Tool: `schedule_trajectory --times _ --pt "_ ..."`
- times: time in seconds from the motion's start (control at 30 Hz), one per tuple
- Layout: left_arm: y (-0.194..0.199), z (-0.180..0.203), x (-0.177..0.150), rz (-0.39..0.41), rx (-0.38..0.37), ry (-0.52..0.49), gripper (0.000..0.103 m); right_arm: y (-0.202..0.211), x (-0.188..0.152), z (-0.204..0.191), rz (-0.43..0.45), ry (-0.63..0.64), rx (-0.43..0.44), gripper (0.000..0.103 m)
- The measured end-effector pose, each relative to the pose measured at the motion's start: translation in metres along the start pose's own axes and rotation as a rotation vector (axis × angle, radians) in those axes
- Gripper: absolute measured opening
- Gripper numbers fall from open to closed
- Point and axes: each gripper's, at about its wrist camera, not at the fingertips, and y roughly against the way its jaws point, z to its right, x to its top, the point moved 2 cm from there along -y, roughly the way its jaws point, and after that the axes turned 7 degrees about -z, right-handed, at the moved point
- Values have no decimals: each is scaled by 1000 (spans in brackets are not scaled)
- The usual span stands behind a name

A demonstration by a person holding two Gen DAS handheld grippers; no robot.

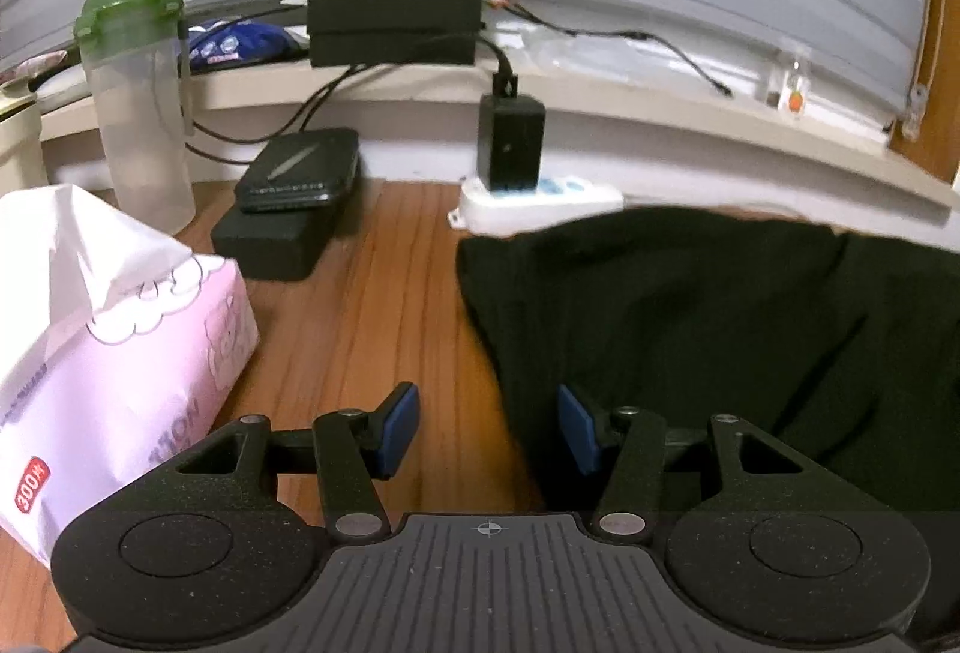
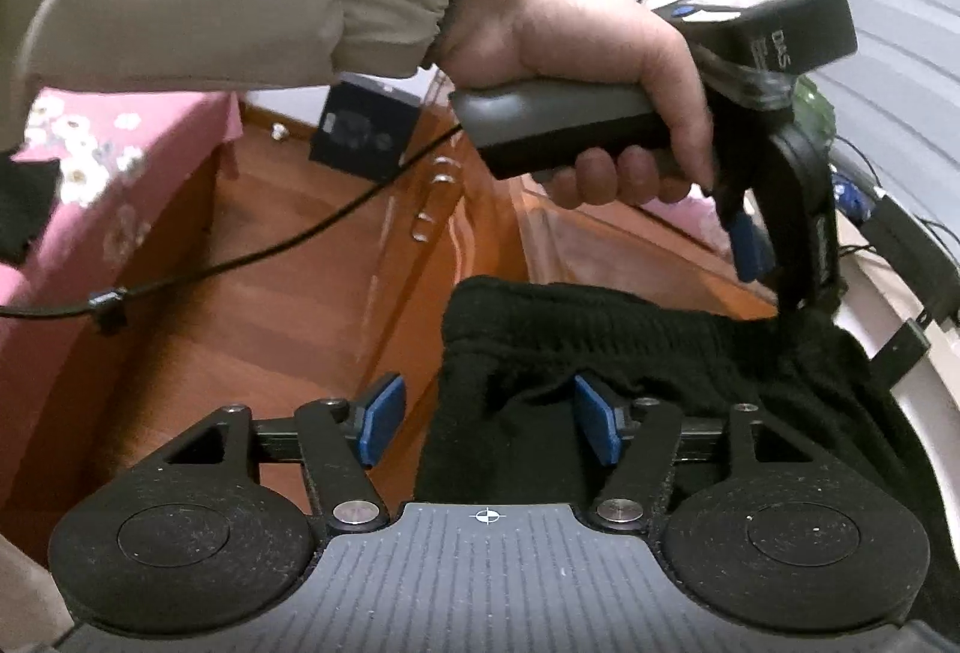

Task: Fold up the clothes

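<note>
Both tools, left tool [image 1: 487, 428] and right tool [image 2: 489, 428], gape over the ribbed black knit garment [image 2: 630, 353] on glossy wood.

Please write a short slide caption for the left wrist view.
Open left gripper straddles the edge of the black garment on a wooden table, beside a pink tissue box.

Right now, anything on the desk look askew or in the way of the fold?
Yes: the black knit garment is bunched, and its far edge reaches the white power strip with the black plug-in adapter. The pink tissue pack sits close beside the open left claw. Nothing looks spilled or damaged.
</note>
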Motion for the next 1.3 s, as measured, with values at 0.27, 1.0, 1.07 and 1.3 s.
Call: schedule_trajectory --times 0.27,1.0,1.07,1.3 --pt "-15 2 -1 -7 -2 -3 56 11 0 21 15 -82 106 8" --pt "16 -25 6 117 13 156 57 60 34 181 -84 182 -137 6" --pt "26 -27 5 144 20 165 57 44 39 198 -105 277 -213 6" --pt "46 -25 2 200 -18 202 62 -54 44 237 -151 337 -332 16"
